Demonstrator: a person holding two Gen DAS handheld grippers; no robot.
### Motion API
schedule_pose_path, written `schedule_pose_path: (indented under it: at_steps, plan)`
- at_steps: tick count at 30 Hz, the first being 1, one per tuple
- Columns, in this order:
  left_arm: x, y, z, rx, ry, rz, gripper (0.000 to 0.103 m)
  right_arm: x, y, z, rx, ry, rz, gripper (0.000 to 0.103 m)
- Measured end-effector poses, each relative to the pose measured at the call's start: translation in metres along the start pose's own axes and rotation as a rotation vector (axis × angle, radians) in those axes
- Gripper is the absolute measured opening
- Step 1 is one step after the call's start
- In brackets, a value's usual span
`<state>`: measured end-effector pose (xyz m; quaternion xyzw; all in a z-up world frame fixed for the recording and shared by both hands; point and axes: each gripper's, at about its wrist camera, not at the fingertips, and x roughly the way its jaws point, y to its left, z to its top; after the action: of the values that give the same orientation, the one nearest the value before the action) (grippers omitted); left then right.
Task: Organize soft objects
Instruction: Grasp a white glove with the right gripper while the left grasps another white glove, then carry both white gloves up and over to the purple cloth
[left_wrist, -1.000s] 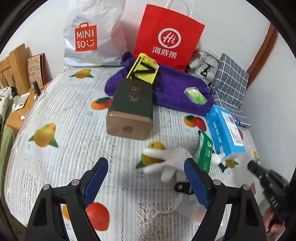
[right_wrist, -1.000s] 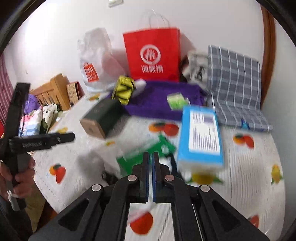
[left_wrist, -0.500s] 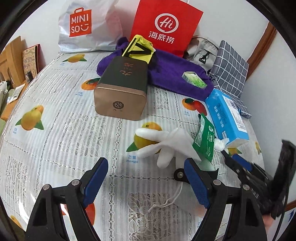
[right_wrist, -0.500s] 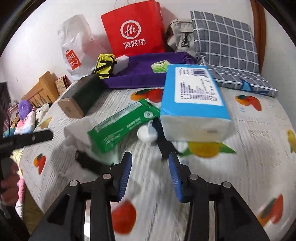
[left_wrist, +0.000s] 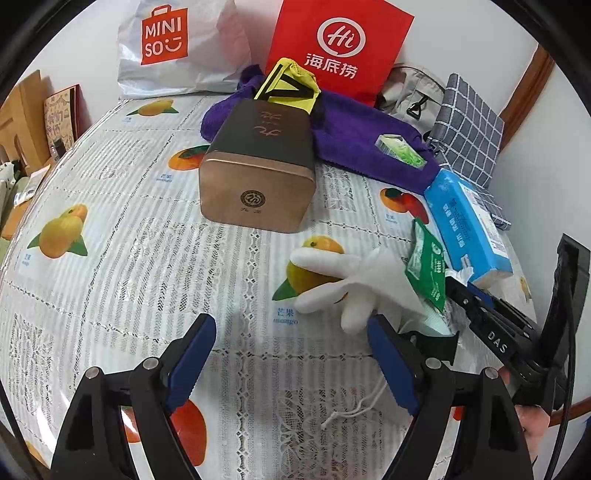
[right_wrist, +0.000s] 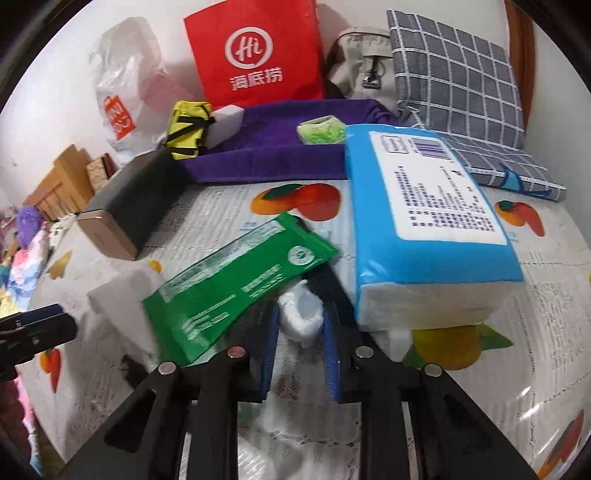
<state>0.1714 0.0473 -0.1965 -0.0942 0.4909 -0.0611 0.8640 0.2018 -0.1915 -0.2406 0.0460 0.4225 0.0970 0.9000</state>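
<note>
Item: white wad (right_wrist: 299, 314), on the bed between green packet (right_wrist: 236, 284) and tissue pack (right_wrist: 424, 229). My right claw (right_wrist: 299, 332) has just been closing around it; my left claw (left_wrist: 291, 354) gapes empty. Risk: wad slips out, or the packet gets dragged along.

The green packet (right_wrist: 236, 291) covers most of the white glove (right_wrist: 122, 295). The red bag (left_wrist: 332, 48) is cut off at the top. The right tool (right_wrist: 299, 339) looks blurry, and its tips hide part of a white lump (right_wrist: 299, 314).

"MINISO" on white bag (left_wrist: 177, 44); "Hi" on red bag (left_wrist: 336, 40); perhaps "DAS" on right claw (left_wrist: 476, 299).
</note>
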Motion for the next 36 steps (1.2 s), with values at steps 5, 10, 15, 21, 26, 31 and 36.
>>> schedule_pose_path:
  at_steps: [5, 10, 15, 21, 26, 31, 36]
  plan:
    - [-0.005, -0.011, 0.001, 0.013, -0.02, -0.051, 0.083, -0.022, 0.005, -0.005, -0.011, -0.031, 0.057, 0.022]
    - [0.006, -0.035, 0.011, 0.055, -0.022, -0.072, 0.083, -0.043, 0.005, -0.014, -0.018, -0.047, 0.102, 0.022]
    - [0.035, -0.057, 0.018, 0.099, 0.004, -0.029, 0.083, -0.063, -0.007, -0.028, -0.03, -0.052, 0.087, 0.022]
    - [0.055, -0.068, 0.016, 0.125, -0.001, 0.029, 0.073, -0.079, -0.033, -0.047, -0.017, -0.056, 0.022, 0.022]
    - [0.054, -0.063, 0.016, 0.112, -0.004, 0.013, 0.032, -0.079, -0.059, -0.059, 0.028, -0.041, -0.007, 0.022]
    - [0.035, -0.048, 0.019, 0.082, -0.035, -0.015, 0.021, -0.066, -0.067, -0.067, 0.048, -0.01, 0.002, 0.022]
    - [0.012, -0.026, 0.022, 0.039, -0.086, -0.007, 0.021, -0.065, -0.067, -0.069, 0.052, -0.011, 0.002, 0.022]
